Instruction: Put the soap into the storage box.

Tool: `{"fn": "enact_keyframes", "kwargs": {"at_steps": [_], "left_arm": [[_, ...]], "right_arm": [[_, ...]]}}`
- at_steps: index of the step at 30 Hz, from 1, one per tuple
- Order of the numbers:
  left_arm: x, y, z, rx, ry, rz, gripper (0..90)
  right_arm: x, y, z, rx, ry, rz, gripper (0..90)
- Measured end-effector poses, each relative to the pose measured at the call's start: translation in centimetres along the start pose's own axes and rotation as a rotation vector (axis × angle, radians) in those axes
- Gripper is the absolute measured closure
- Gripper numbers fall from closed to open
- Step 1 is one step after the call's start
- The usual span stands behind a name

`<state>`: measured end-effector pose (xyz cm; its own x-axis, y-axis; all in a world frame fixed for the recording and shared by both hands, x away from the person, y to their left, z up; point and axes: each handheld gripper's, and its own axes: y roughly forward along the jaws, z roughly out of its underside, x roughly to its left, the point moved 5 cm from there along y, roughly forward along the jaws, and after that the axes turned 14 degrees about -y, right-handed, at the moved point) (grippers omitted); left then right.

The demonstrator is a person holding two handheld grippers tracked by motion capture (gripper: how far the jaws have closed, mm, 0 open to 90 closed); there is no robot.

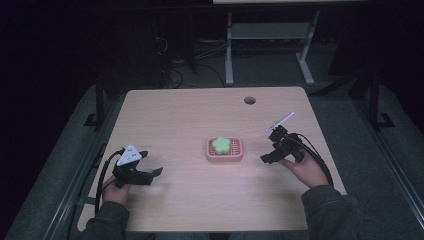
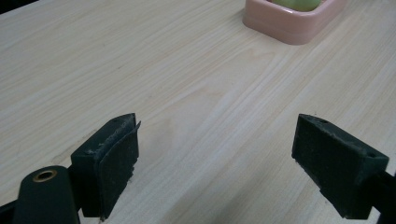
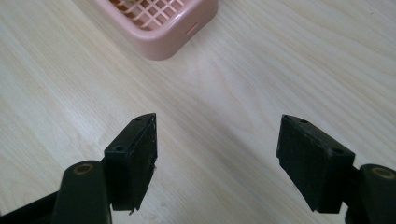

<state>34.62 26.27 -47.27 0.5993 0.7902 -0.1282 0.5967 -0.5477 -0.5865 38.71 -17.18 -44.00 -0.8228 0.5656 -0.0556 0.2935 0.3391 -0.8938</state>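
Observation:
A pink slatted dish [image 1: 235, 153] sits at the middle of the wooden table with a pale green flower-shaped piece [image 1: 220, 144] lying in it. My left gripper [image 1: 152, 174] rests low at the table's front left, open, nothing between its jaws; its own view has the pink dish [image 2: 285, 25] ahead at the upper right, the green piece [image 2: 299, 3] just peeking over the rim. My right gripper [image 1: 266, 158] hovers a short way right of the dish, open and empty. Its view catches a corner of the pink dish [image 3: 168, 32] above the jaws.
The wooden table [image 1: 200, 200] has a round cable hole [image 1: 249, 100] near its far edge. Beyond the table stand the legs of a metal frame [image 1: 229, 50] on a dark floor with cables. A white rod [image 1: 280, 121] sticks up from the right gripper.

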Motion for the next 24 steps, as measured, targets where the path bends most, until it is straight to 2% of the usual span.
{"fn": "enact_keyframes", "kwargs": {"at_steps": [2,24], "left_arm": [[0.0,0.0,0.0,-0.002,-0.001,0.001,14.4],[0.0,0.1,0.0,0.001,0.006,-0.002,14.4]], "right_arm": [[-0.1,-0.4,0.6,-0.014,0.013,-0.001,28.8],[0.1,-0.6,5.5,-0.026,0.092,-0.004,28.7]]}}
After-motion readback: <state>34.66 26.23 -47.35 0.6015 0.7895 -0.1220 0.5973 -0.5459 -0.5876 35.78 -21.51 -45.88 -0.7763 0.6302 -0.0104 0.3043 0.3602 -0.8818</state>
